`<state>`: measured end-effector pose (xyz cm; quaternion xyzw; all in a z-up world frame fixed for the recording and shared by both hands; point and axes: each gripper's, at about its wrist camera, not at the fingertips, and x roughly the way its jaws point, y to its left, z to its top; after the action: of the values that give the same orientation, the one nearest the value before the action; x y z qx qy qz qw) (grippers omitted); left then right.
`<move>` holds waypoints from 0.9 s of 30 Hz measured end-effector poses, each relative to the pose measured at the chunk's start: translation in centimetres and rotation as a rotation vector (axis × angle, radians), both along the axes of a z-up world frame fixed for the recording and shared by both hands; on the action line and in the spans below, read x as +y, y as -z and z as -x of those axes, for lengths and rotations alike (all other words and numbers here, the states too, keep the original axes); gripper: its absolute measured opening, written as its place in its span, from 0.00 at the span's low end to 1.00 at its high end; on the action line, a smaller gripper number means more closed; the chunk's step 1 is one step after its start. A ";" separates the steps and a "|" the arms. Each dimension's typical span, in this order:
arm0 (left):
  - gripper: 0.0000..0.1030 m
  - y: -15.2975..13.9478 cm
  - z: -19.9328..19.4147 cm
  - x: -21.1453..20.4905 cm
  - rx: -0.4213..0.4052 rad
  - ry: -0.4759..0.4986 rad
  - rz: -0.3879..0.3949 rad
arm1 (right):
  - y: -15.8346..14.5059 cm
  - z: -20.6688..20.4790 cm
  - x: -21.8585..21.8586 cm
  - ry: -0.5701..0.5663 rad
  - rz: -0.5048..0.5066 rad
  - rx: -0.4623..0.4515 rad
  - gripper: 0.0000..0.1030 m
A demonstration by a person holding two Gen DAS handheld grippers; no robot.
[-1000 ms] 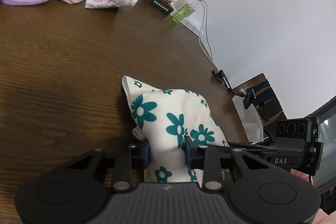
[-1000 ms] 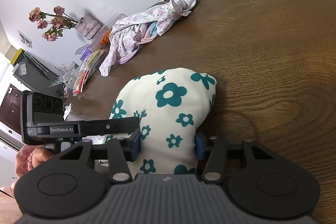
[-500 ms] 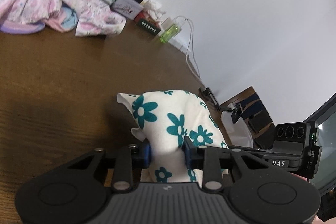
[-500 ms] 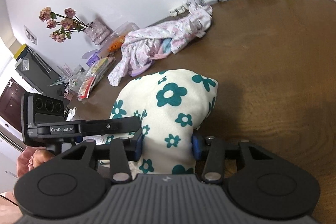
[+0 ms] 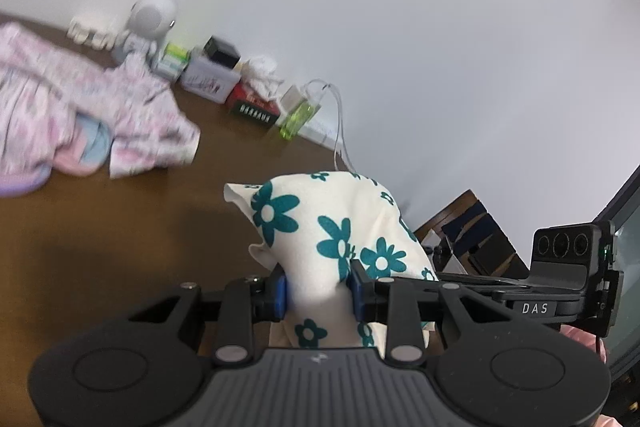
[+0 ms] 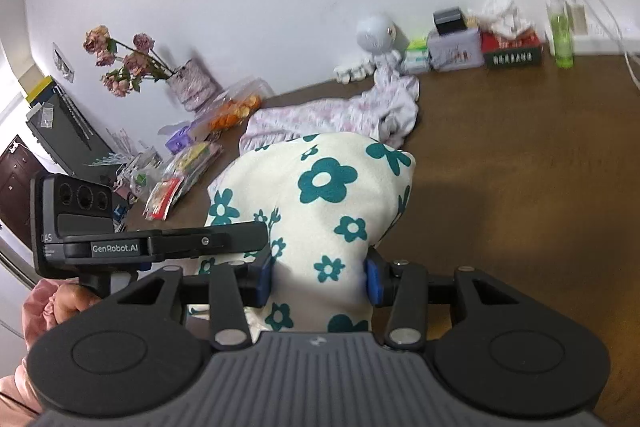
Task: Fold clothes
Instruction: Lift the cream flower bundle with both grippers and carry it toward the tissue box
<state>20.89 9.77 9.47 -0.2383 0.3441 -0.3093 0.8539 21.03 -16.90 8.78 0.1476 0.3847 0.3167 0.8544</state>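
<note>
Brown table point(image 5: 120, 247) below; our left gripper point(image 5: 318, 291) and right gripper point(image 6: 320, 277) each pinch the floral garment point(image 6: 320, 195), holding it up, likely to open it for folding

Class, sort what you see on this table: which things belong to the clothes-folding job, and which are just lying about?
Belongs to the job:
- cream floral garment, held by both
- left tool
- right tool
- pink patterned clothes, unfolded

Lying about:
- dried flowers
- green bottle
- red box
- snack packets
</note>
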 end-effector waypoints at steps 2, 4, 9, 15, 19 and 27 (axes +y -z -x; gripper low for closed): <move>0.27 -0.9 -1.2 -0.2 -0.013 0.001 0.001 | -0.9 -1.0 -0.2 0.008 -0.001 -0.014 0.41; 0.27 -1.7 -2.5 -0.5 -0.026 -0.002 -0.010 | -1.7 -2.1 -0.4 0.017 0.002 -0.025 0.41; 0.27 -2.8 -5.9 -1.3 -0.037 -0.014 -0.032 | -3.0 -5.7 -0.7 0.033 0.002 -0.027 0.41; 0.27 -2.7 -10.3 -2.4 -0.048 -0.038 -0.053 | -3.8 -10.5 -1.4 0.054 0.013 -0.026 0.41; 0.27 -2.6 -13.9 -3.4 -0.048 -0.045 -0.067 | -3.8 -13.9 -2.2 0.074 0.009 -0.018 0.41; 0.27 -0.5 -22.1 -5.6 -0.013 -0.048 -0.083 | -1.5 -21.3 -3.9 0.126 0.015 0.015 0.41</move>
<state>43.03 4.15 9.94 -0.2087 0.3453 -0.2755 0.8725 42.32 -20.78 10.28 0.1675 0.3836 0.2585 0.8706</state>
